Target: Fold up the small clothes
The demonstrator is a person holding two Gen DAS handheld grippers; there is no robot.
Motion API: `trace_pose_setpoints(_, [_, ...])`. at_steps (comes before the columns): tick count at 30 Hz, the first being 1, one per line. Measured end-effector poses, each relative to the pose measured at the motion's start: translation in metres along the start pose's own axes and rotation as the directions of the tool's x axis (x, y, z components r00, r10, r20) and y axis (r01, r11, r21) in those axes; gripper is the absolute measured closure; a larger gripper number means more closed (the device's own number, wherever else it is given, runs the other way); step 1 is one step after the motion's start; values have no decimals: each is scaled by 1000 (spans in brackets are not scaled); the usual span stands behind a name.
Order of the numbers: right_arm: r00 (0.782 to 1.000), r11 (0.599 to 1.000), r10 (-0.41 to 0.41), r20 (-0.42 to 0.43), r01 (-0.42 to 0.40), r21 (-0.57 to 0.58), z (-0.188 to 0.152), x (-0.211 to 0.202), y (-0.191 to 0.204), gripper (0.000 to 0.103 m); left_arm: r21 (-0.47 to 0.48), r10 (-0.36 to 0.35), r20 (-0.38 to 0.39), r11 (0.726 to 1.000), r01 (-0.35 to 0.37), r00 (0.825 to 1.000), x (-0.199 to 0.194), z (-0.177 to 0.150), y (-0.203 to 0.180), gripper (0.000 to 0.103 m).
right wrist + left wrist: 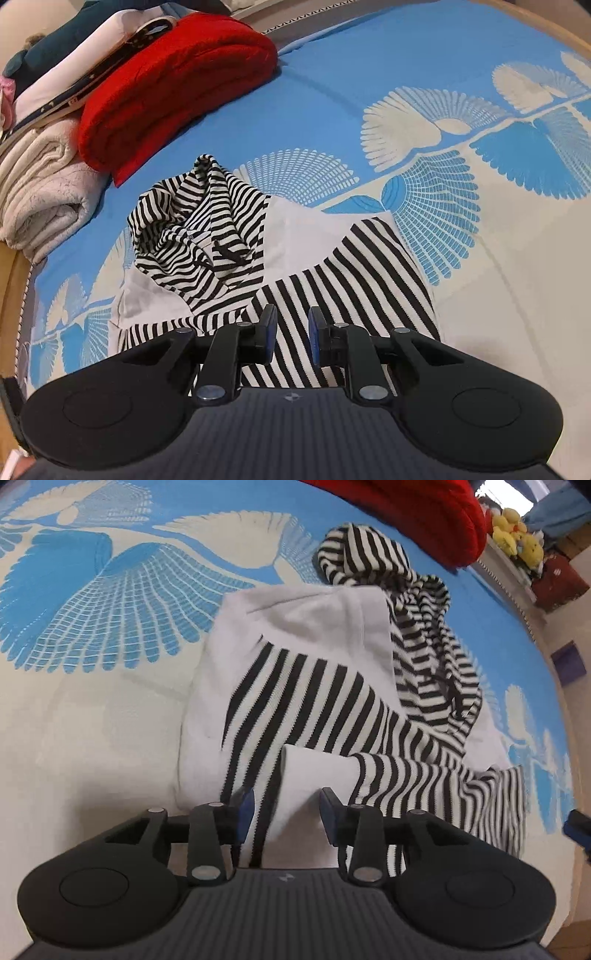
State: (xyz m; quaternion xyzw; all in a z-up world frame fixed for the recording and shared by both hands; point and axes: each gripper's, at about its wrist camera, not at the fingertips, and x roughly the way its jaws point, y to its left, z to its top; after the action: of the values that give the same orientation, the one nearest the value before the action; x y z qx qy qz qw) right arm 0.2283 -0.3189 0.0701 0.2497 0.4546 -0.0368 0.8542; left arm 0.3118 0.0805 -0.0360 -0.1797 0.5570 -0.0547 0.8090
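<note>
The black-and-white striped hooded top (pixel 317 701) lies on the bed, on a blue and cream bedspread (pixel 92 709), and judging from its shape the folding is only partly done: the body looks flattened with a sleeve (pixel 424 771) brought across it, while the hood (pixel 192 221) sits bunched and crumpled at the far end, so that end and the final fold seem left to do. The left tongs (pixel 287 808) are spread apart, poised at the near hem with white and striped cloth showing between the blue pads but nothing pinched. The right tongs (pixel 291 339) are also parted, more narrowly, low over the wide-striped panel and gripping nothing (whether the fingertips touch the fabric I cannot tell). For room, the bedspread is bare on the cream side beside the garment in both views, which gives space to sweep or turn the piece. The other side is tighter: a folded red blanket (pixel 173 85) lies near the hood, with a rolled pale blanket (pixel 44 192) next to it, and the wooden bed edge (pixel 11 280) is near that corner.
</note>
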Motion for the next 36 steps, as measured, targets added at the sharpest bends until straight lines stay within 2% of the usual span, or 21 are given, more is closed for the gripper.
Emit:
trace_pose_setpoints(1, [1000, 1000, -1, 0, 1, 1, 0, 0, 0, 84, 23, 4, 7, 1000, -4, 1000, 1, 0, -5, 64])
trace_pose_setpoints(2, [1000, 1000, -4, 1, 4, 2, 1, 0, -1, 84, 44, 8, 18, 999, -9, 1000, 1, 0, -9, 72])
trace_pose_setpoints(3, [1000, 1000, -5, 1, 5, 3, 1, 1, -2, 84, 56, 21, 29, 998, -23, 999, 1, -1, -14, 96])
trace_pose_setpoints(4, [1000, 1000, -6, -1, 6, 5, 1, 1, -2, 84, 70, 41, 43, 997, -44, 998, -4, -1, -16, 100])
trace_pose_setpoints(6, [1000, 1000, -7, -7, 7, 13, 1, 2, -3, 84, 96, 62, 83, 993, -70, 995, -21, -1, -24, 101])
trace_pose_setpoints(9, [1000, 1000, -9, -13, 9, 28, 0, 4, -4, 84, 94, 32, 172, 994, -49, 985, -62, -2, -33, 101])
trace_pose_setpoints(12, [1000, 999, -7, -20, 8, 38, -2, 6, -3, 84, 53, 88, 219, 993, -102, 972, -95, -7, -27, 101])
trace_pose_setpoints(14, [1000, 999, -3, -27, 4, 39, -5, 8, -1, 84, 11, 149, 179, 988, -153, 972, -94, -10, -15, 100])
trace_pose_setpoints(16, [999, 999, -2, -42, 4, 50, -9, 12, -1, 84, -12, 178, 133, 984, -178, 975, -90, -8, -5, 99])
trace_pose_setpoints(18, [997, 998, -10, -75, 15, 64, -14, 20, -2, 84, 9, 146, 151, 989, -149, 978, -92, -4, -7, 99])
trace_pose_setpoints(20, [993, 996, -40, -112, 49, 81, -21, 29, -6, 84, 79, 86, 159, 992, -99, 984, -91, -3, -17, 93])
trace_pose_setpoints(22, [988, 992, -66, -140, 80, 94, -25, 37, -11, 84, 139, 43, 109, 989, -58, 993, -77, -6, -27, 89])
trace_pose_setpoints(24, [982, 988, -99, -162, 117, 103, -30, 45, -17, 84, 148, 32, 44, 988, -38, 998, -58, -11, -27, 89])
trace_pose_setpoints(26, [973, 982, -136, -184, 157, 103, -33, 54, -24, 84, 143, 65, -29, 988, -61, 997, -33, -17, -23, 89])
trace_pose_setpoints(28, [966, 976, -156, -208, 183, 117, -37, 61, -33, 84, 172, 126, -93, 979, -109, 988, -11, -24, -18, 89])
trace_pose_setpoints(30, [961, 970, -157, -228, 193, 147, -39, 64, -40, 84, 180, 125, -90, 978, -108, 988, -7, -26, -15, 89])
trace_pose_setpoints(32, [969, 972, -142, -204, 176, 159, -37, 57, -36, 84, 158, 120, -63, 981, -109, 991, -15, -21, -17, 88])
trace_pose_setpoints(33, [976, 979, -130, -176, 155, 135, -34, 52, -31, 84, 157, 111, -29, 982, -105, 993, -21, -19, -18, 83])
trace_pose_setpoints(34, [982, 985, -120, -143, 135, 104, -30, 46, -25, 84, 161, 110, 4, 981, -109, 994, -25, -17, -20, 73])
trace_pose_setpoints(36, [991, 993, -108, -75, 112, 41, -23, 35, -14, 84, 165, 140, 18, 976, -141, 990, -23, -17, -23, 62])
